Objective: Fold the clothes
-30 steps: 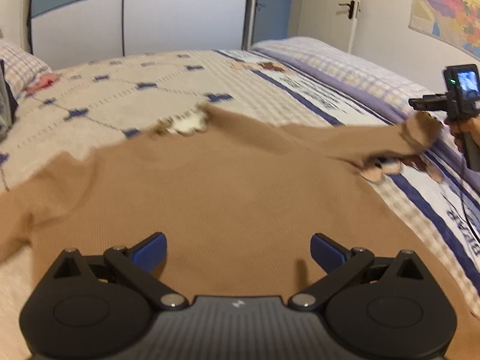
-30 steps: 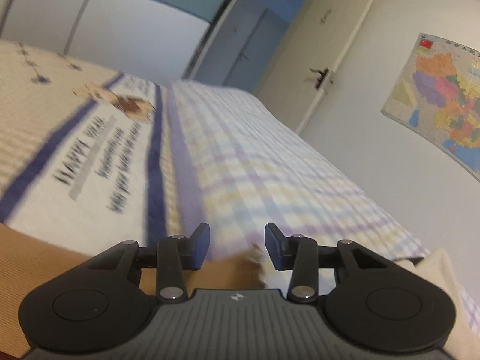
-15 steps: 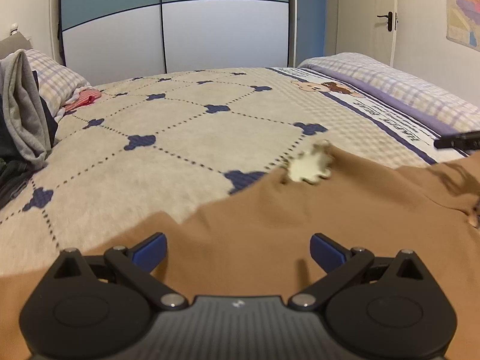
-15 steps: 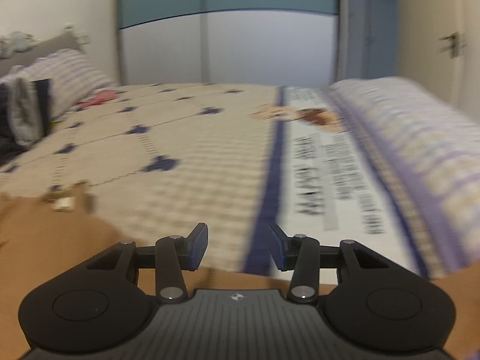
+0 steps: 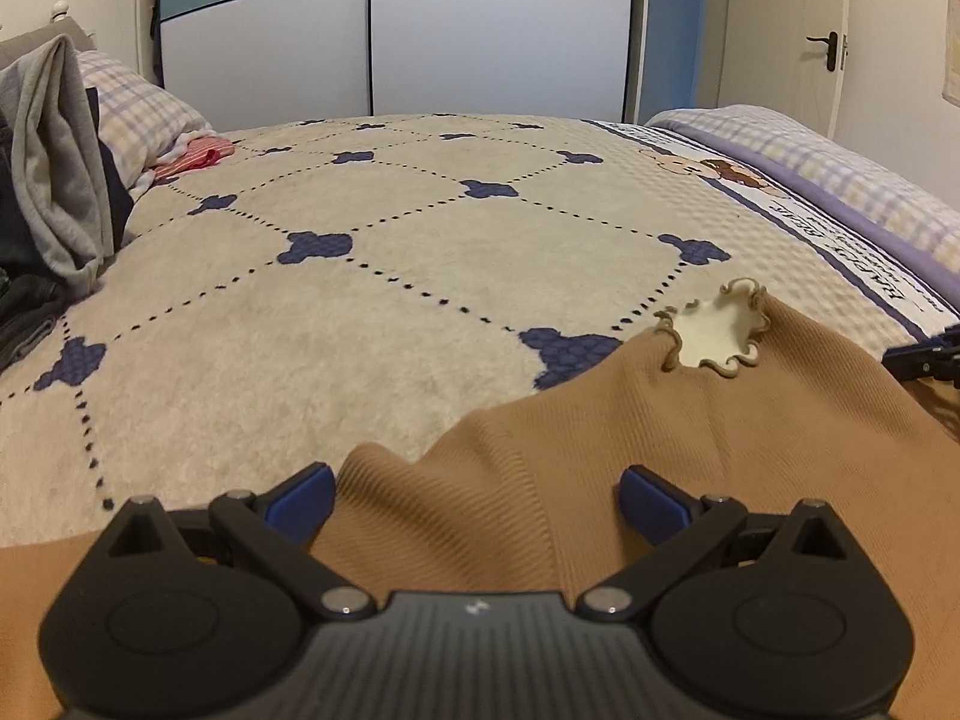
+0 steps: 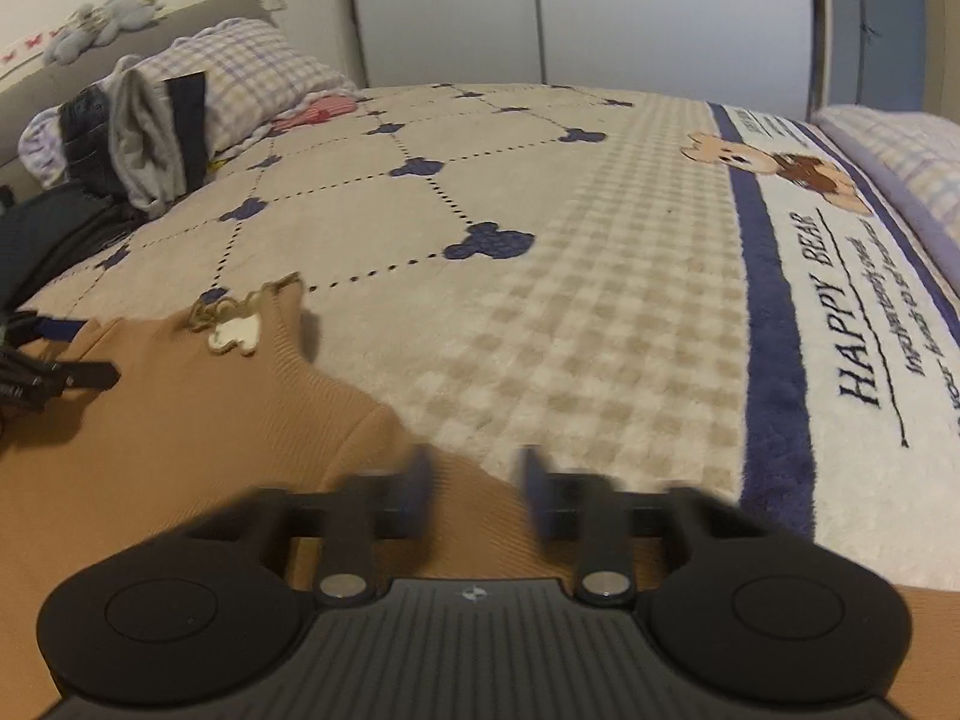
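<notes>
A tan ribbed sweater (image 5: 600, 420) lies spread on the bed, and its frilled collar (image 5: 714, 336) shows a cream lining. My left gripper (image 5: 474, 504) is open wide, low over the sweater's left shoulder, with a raised fold of fabric between its blue pads. In the right wrist view the same sweater (image 6: 180, 420) and collar (image 6: 237, 330) lie at the left. My right gripper (image 6: 477, 492) is blurred; its jaws are closing over the sweater's right shoulder edge with a gap still showing. Each gripper shows at the edge of the other's view: the right gripper (image 5: 924, 357) and the left gripper (image 6: 54, 372).
The bed has a cream blanket (image 5: 360, 330) with navy motifs and a blue-striped bear border (image 6: 774, 300). A pile of grey and dark clothes (image 5: 54, 180) and a checked pillow (image 5: 138, 114) sit at the head, left. A pink garment (image 5: 198, 150) lies beside them. A wardrobe (image 5: 480, 42) stands behind.
Both grippers swung left and lower onto the sweater's shoulders. The right view turned from the bed's right side toward the wardrobe. Its fingers have drawn closer; a fabric fold now sits between the left pads.
</notes>
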The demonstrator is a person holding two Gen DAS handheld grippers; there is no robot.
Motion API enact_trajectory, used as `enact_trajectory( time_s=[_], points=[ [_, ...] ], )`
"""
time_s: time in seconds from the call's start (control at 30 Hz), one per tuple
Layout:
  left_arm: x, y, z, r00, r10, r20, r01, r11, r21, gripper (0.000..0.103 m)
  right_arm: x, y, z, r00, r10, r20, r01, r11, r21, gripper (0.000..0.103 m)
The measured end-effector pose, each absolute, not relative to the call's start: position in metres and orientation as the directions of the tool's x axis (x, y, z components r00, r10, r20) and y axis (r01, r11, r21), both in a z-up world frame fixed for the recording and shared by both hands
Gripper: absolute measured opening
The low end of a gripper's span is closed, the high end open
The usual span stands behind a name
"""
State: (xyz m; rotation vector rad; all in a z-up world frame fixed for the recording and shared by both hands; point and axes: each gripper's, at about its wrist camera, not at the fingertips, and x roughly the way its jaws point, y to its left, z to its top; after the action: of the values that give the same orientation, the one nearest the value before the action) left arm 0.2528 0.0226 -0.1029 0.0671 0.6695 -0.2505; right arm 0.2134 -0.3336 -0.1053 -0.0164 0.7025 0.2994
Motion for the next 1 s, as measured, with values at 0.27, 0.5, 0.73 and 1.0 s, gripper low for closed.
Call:
enact_trajectory(
  time_s=[0.27,0.5,0.73,1.0],
  points=[
    [0.255,0.024,-0.104,0.759,-0.182,-0.626,0.223,0.975,-0.014,0.103,0.214,-0.343,-0.113,0.782,0.042,-0.622,-0.102,0.993,-0.061,0.000],
    [0.237,0.033,-0.082,0.817,-0.284,-0.502,0.247,0.959,-0.139,0.090,0.205,-0.338,-0.097,0.803,0.046,-0.594,-0.075,0.997,-0.024,0.004],
    [0.262,0.001,-0.087,0.654,-0.477,-0.587,0.423,0.874,-0.239,0.049,0.208,-0.290,-0.084,0.787,0.168,-0.594,-0.182,0.983,0.037,0.004],
    [0.297,-0.021,-0.095,0.644,-0.433,-0.630,0.411,0.891,-0.192,0.042,0.231,-0.235,-0.103,0.713,0.233,-0.661,-0.299,0.954,0.015,0.004]
  ],
)
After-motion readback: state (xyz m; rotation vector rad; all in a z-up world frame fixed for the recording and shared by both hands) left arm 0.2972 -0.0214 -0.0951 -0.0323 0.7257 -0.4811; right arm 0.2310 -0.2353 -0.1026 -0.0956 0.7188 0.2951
